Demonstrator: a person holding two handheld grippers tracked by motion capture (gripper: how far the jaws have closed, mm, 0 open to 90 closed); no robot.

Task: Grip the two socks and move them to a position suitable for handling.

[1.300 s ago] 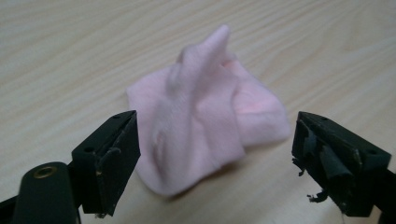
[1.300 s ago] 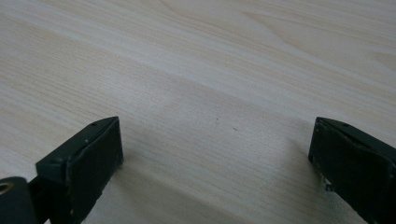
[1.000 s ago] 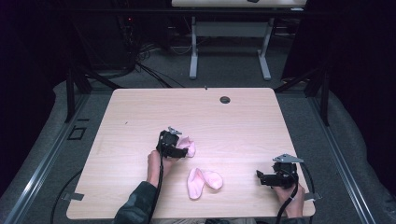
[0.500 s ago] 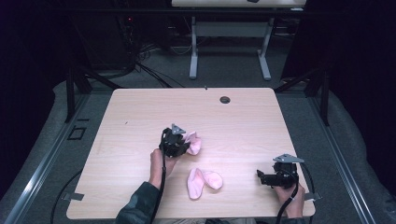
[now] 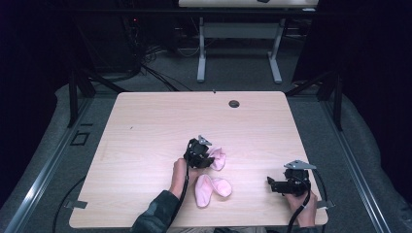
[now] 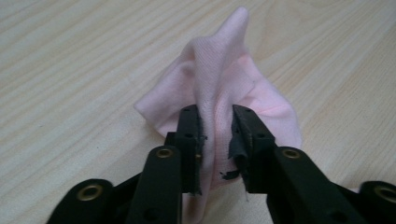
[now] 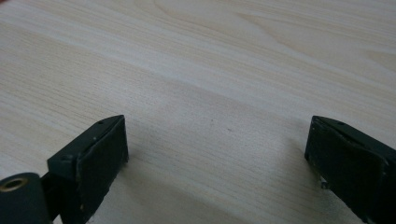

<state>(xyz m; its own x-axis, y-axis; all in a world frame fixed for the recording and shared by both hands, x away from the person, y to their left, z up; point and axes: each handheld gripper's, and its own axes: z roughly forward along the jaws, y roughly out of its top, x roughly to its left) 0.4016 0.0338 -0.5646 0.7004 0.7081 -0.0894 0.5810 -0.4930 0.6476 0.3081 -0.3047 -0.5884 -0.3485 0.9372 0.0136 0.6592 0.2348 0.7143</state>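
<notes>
A small pink sock [image 5: 218, 158] [image 6: 219, 88] is pinched between the jaws of my left gripper [image 5: 208, 159] [image 6: 215, 121], bunched into an upright fold over the wooden table [image 5: 145, 131]. A second pink sock [image 5: 210, 188] lies flat, folded in a V, near the table's front edge, just below the held one. My right gripper [image 5: 270, 183] [image 7: 217, 144] rests low at the front right of the table, jaws wide apart, with bare wood between them.
A small dark round grommet [image 5: 234, 104] sits near the table's far edge. Behind the table stand a white desk frame [image 5: 238, 43] and loose cables on the grey floor. The left half and back of the table hold nothing.
My left gripper has carried the pink sock to the right and slightly toward the front, closer to the flat sock. The right gripper has stayed in place.
</notes>
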